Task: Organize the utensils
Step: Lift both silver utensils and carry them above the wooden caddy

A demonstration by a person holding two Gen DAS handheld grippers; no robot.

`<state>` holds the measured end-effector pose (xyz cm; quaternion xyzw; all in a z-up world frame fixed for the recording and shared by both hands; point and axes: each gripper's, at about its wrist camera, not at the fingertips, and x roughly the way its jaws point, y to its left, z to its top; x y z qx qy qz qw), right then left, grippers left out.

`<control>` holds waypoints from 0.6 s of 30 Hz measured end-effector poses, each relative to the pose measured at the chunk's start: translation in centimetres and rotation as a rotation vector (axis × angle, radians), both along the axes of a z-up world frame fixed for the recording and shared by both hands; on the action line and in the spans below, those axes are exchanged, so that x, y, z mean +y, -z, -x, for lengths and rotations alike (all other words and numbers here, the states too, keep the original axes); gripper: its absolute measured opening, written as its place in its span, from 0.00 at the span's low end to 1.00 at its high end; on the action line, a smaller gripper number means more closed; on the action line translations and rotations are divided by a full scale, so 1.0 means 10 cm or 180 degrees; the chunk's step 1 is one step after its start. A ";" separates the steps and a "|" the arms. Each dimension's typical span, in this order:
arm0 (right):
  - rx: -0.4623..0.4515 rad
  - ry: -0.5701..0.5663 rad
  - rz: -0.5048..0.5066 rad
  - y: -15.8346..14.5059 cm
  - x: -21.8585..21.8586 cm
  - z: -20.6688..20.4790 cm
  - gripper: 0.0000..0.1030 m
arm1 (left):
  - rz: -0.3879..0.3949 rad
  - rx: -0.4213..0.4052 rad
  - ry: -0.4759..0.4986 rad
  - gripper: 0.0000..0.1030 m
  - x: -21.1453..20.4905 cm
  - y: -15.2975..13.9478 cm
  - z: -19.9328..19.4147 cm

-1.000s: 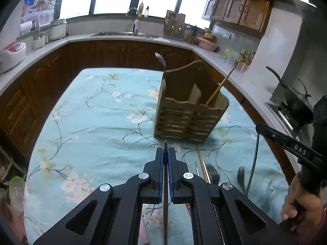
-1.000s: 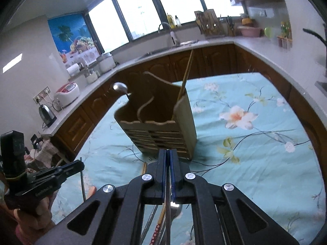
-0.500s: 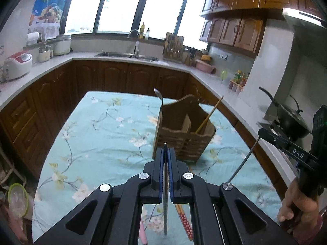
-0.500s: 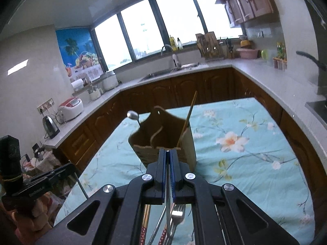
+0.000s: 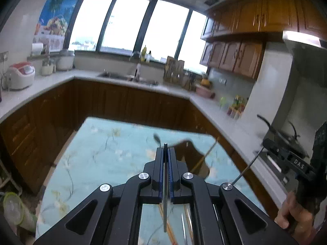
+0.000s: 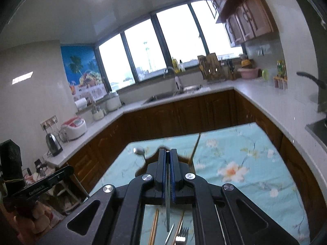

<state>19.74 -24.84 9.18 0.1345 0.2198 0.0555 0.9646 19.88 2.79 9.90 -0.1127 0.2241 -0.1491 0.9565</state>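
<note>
My left gripper (image 5: pixel 165 149) is shut on a thin metal utensil (image 5: pixel 165 208), seen edge-on and hanging below the jaws. My right gripper (image 6: pixel 167 151) is shut on a second thin metal utensil (image 6: pixel 168 210), which also hangs down. Both are held high above the table. Behind the fingers stands the dark wooden utensil holder (image 5: pixel 190 153) (image 6: pixel 151 161), with a spoon (image 5: pixel 157 137) (image 6: pixel 139 151) and a chopstick (image 5: pixel 206 155) (image 6: pixel 195 147) in it. In the left wrist view the right gripper (image 5: pixel 265 143) appears with its utensil slanting down-left. The left gripper (image 6: pixel 70 168) shows in the right wrist view.
The table (image 5: pixel 102 153) (image 6: pixel 235 153) wears a teal floral cloth. Chopsticks (image 6: pixel 154 224) and a fork (image 6: pixel 183 232) lie on it below the grippers. Brown cabinets and a white counter (image 5: pixel 51 81) with a sink ring the table. A pan (image 5: pixel 286 134) sits at the right.
Both grippers have risen and tipped upward, each carrying its utensil. The holder and table have sunk low in both views, and more of the windows and ceiling shows.
</note>
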 end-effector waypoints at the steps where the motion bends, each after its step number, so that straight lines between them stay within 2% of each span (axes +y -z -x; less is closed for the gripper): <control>1: -0.0048 0.0012 -0.0004 -0.04 -0.01 -0.02 0.03 | 0.0019 -0.0050 -0.0014 0.02 0.00 -0.03 -0.02; 5: -0.0226 0.0082 -0.0034 -0.21 -0.08 -0.15 0.03 | 0.0116 -0.0229 -0.0088 0.02 -0.01 -0.14 -0.19; 9: -0.0334 0.0143 -0.0038 -0.31 -0.14 -0.31 0.03 | 0.0191 -0.0322 -0.0154 0.02 -0.05 -0.11 -0.42; 18: -0.0404 0.0226 0.0057 -0.30 -0.19 -0.69 0.03 | 0.0269 -0.0417 -0.0432 0.02 -0.23 0.25 -0.95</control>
